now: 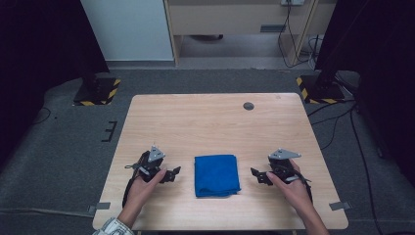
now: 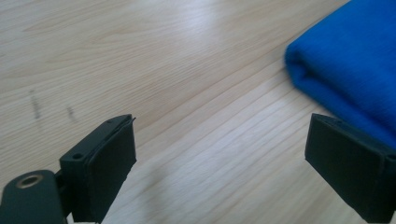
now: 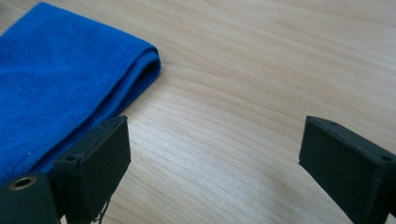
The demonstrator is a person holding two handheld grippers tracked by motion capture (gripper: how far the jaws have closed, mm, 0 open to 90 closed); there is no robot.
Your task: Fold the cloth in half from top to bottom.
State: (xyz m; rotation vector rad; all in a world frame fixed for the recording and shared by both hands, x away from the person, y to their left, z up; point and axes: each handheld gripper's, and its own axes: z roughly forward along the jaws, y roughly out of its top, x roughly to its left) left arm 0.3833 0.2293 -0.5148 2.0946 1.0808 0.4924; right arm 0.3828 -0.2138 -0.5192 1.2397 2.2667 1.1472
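Observation:
A folded blue cloth lies on the wooden table near its front edge, between my two grippers. My left gripper rests low at the cloth's left side, jaws wide apart over bare wood, pointing toward the cloth. In the left gripper view the cloth shows at the upper right, beyond the gripper. My right gripper sits at the cloth's right side, open and holding nothing. In the right gripper view the cloth's folded edge lies at the left, just past the gripper.
A small dark round disc is set in the table near its far edge. Tape strips mark the front corners. Black stands with yellow-striped bases flank the table on the grey floor.

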